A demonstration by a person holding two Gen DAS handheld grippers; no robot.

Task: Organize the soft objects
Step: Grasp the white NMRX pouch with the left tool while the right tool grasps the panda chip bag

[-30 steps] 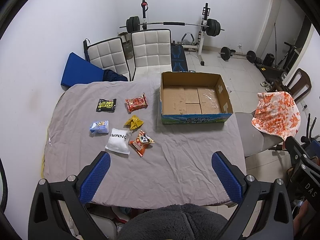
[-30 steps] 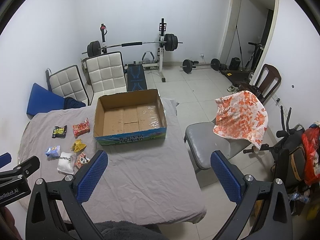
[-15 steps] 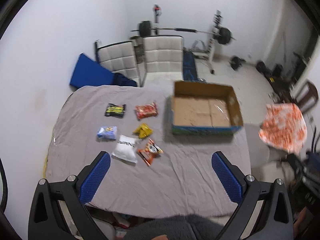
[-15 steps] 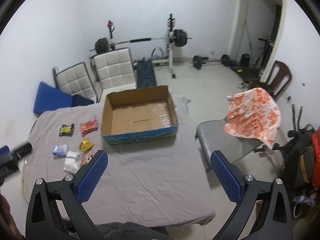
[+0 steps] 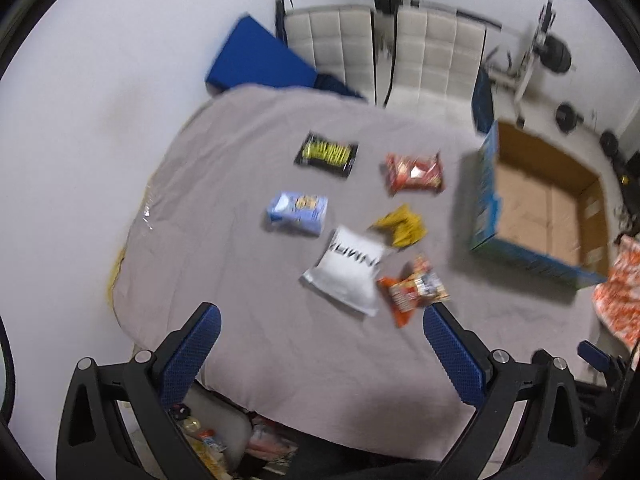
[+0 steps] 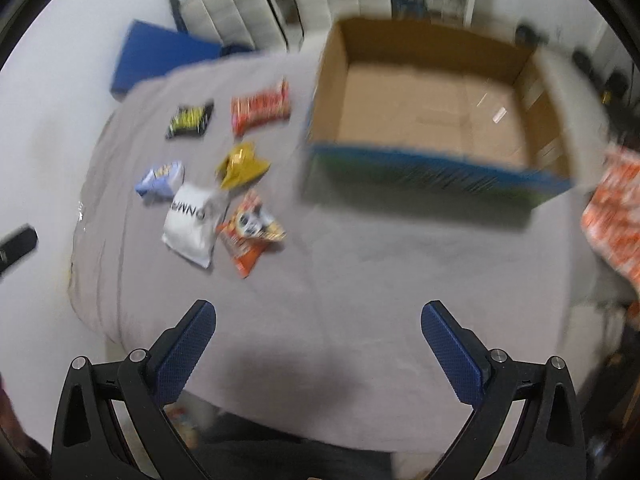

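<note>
Progress: six packets ahead of jaws on tabletop; box empty
Jaws: left gripper, right gripper wide open, holding nothing

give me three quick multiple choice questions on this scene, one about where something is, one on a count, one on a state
1. Where does the white packet lie?
A. inside the cardboard box
B. on the grey cloth beside the orange packet
C. on a chair

2. How many packets lie on the cloth?
A. four
B. six
C. nine

3. How does the cardboard box stand?
A. open on top with nothing in it
B. taped shut
C. full of packets

Answers: 1 B, it rests on the cloth right next to the orange packet. 2 B, black, red, blue, yellow, white and orange. 3 A, its bare brown floor shows in the right wrist view.
</note>
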